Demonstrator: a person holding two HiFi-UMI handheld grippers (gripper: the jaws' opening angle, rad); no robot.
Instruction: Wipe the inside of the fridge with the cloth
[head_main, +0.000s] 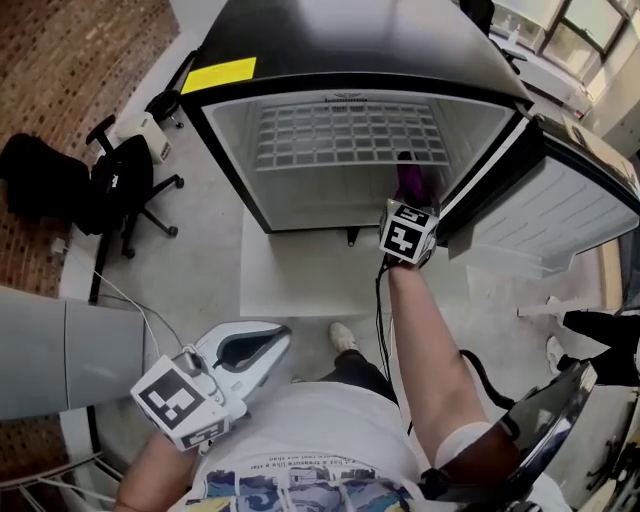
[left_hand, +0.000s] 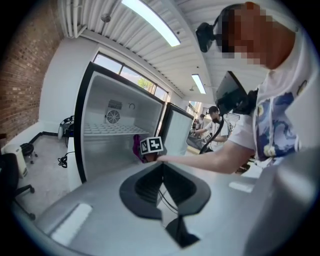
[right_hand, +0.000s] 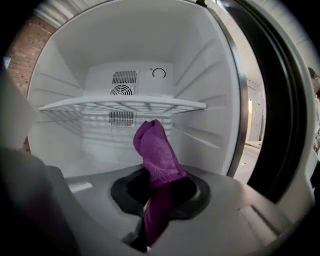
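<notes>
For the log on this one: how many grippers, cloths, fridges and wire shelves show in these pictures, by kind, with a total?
Grippers: 2 (left gripper, right gripper)
Purple cloth: 1
Fridge: 1
Wire shelf: 1
Total: 5

Office-like workspace: swivel chair (head_main: 122, 182), brick wall (left_hand: 22, 70)
</notes>
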